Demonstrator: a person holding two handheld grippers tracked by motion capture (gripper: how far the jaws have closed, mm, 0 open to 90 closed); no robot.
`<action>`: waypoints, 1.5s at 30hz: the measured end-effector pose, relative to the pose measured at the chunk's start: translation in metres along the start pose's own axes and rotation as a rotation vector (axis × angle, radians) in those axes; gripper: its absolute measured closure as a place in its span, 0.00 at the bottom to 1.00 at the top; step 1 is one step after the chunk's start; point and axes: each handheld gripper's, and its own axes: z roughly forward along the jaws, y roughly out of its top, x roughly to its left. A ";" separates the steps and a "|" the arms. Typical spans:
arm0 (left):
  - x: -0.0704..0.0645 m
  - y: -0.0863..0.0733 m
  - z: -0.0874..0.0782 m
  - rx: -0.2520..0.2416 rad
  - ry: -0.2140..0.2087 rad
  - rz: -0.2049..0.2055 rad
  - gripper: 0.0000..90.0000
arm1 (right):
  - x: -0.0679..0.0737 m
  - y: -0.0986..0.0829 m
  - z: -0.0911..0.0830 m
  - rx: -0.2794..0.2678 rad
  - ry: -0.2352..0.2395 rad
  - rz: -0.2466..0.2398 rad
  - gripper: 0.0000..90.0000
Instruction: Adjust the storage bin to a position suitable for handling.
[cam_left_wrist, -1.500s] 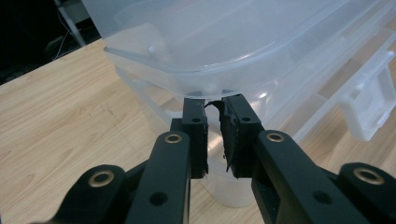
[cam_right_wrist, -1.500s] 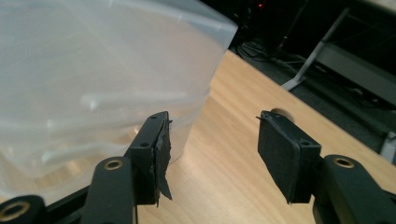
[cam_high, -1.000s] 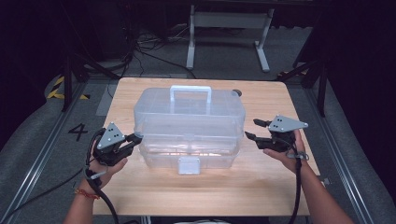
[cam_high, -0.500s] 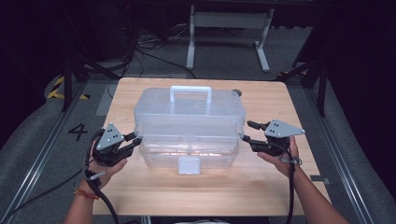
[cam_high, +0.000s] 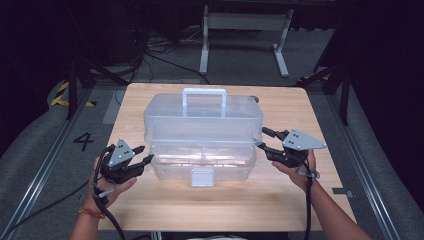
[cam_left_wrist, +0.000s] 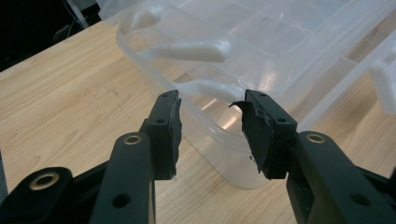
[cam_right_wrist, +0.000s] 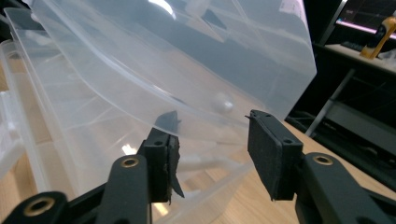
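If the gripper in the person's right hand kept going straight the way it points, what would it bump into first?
Most likely the clear plastic box. The right gripper, jaws open, points at the box's end wall just ahead, near where lid meets base; exact contact depth is hard to judge.

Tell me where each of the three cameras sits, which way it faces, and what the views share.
High view: above the person's side, facing forward and down on the table and clear box; both forearms, the left gripper and right gripper show.
Left gripper view: rides the left gripper, facing the box's corner between open fingers.
Right gripper view: rides the right gripper, facing the box's end wall.
Shared: all three show the box and the wooden table.
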 end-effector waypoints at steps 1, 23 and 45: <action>0.000 0.000 0.000 0.000 0.000 0.000 0.64 | 0.001 0.001 0.001 -0.003 -0.005 -0.005 0.65; 0.007 -0.003 0.005 -0.019 -0.013 -0.037 0.62 | 0.001 0.027 0.009 -0.098 -0.178 -0.006 0.74; 0.008 -0.003 0.010 -0.016 -0.028 -0.048 0.62 | -0.019 0.056 0.030 -0.112 -0.311 -0.039 0.82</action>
